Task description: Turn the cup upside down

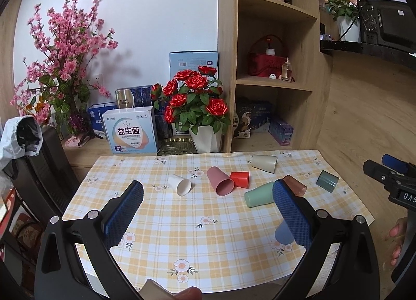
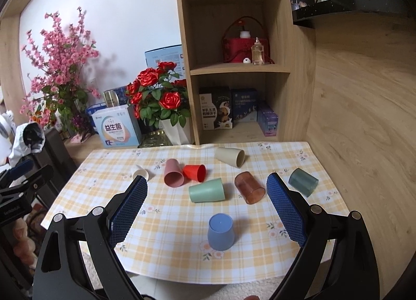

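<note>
Blue cup (image 2: pixel 220 232) stands upside down on the surface (image 2: pixel 166 224); green cup (image 2: pixel 206 190) and brown cup (image 2: pixel 249 187) lie behind. Both tools, left tool (image 1: pixel 208 211) and right tool (image 2: pixel 206 209), are spread, empty.

Left hand-held gripper (image 1: pixel 208 203), right hand-held gripper (image 2: pixel 206 202): black frames showing silver screws, fingers (image 2: pixel 128 209) wearing blue textured pads.

Bright even light, sharp, fisheye-warped edges
</note>
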`<control>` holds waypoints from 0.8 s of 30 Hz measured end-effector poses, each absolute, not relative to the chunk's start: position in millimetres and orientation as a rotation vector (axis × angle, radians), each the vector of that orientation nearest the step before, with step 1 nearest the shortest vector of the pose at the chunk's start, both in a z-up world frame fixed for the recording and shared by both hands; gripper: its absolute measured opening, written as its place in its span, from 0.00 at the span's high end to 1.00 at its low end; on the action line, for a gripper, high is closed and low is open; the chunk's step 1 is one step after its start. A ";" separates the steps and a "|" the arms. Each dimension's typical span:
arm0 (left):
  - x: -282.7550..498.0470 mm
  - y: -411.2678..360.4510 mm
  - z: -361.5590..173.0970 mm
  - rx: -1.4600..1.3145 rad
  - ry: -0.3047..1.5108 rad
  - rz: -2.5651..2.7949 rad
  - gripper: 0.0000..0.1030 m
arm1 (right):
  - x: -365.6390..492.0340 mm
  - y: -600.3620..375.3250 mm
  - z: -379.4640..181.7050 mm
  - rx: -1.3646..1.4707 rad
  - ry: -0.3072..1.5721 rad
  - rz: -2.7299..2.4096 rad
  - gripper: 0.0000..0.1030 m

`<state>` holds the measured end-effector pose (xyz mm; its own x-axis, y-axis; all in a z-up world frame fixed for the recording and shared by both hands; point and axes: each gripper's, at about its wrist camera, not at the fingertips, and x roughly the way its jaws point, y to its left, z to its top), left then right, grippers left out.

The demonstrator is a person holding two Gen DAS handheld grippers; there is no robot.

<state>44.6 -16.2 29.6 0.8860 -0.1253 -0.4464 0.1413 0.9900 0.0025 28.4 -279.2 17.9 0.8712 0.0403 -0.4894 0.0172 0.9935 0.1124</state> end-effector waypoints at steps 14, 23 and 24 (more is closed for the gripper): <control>38.4 -22.2 29.5 0.059 0.453 -0.142 0.06 | 24.4 -280.4 21.0 0.116 0.506 0.008 0.13; 37.0 -23.5 30.6 0.061 0.453 -0.144 0.06 | 24.6 -281.7 20.4 0.113 0.510 0.007 0.13; 36.6 -24.1 30.5 0.062 0.454 -0.146 0.06 | 24.6 -281.8 20.2 0.114 0.510 0.007 0.13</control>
